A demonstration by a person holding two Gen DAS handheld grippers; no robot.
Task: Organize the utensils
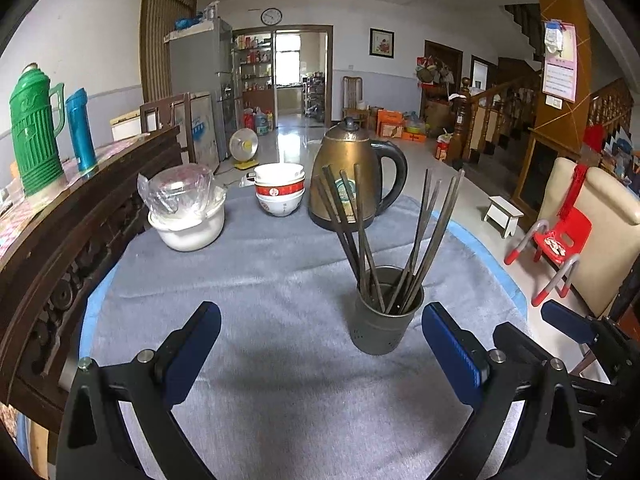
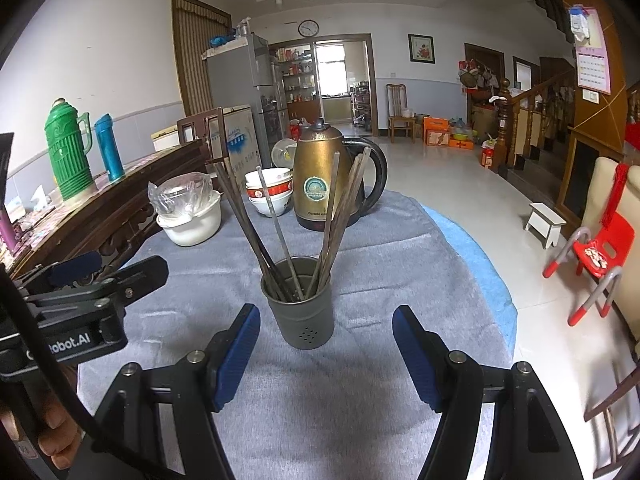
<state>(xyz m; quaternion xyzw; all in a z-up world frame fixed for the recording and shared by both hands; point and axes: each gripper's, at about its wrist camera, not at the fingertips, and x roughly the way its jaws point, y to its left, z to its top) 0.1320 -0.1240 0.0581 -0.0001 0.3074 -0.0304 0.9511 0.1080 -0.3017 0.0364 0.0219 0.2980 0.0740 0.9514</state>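
From your left wrist camera, the left gripper (image 1: 320,344) hangs over the grey cloth (image 1: 280,380) with its jaws spread wide and nothing between the blue pads (image 1: 456,356). The dark metal holder (image 1: 384,316) stands upright on the cloth just ahead, nearer the right-hand pad but not touching it. The chopsticks (image 1: 360,220) stand inside it, fanned into two bunches that lean apart. Beyond them you have the brass-coloured kettle (image 1: 352,176), a stack of bowls (image 1: 279,190) to its left, and a white pot (image 1: 188,224) topped with a plastic-wrapped bowl. On the dark wooden sideboard (image 1: 80,216) at the left stand a green thermos (image 1: 34,132) and a blue flask (image 1: 81,130). At the right edge, part of your other gripper shows.

From your right wrist camera, the right gripper (image 2: 326,344) is also released, its jaws held apart and empty. The holder (image 2: 300,304) sits upright between and slightly beyond the fingertips, apart from both pads. The chopsticks (image 2: 280,232) rise from it, leaning left and right. The kettle (image 2: 320,176) stands behind, the bowls (image 2: 268,192) and pot (image 2: 192,220) to its left. Your left gripper (image 2: 100,276) reaches in from the left edge; from this angle its opening is hard to judge. A hand (image 2: 56,432) shows at the lower left, seemingly gripping the handle.
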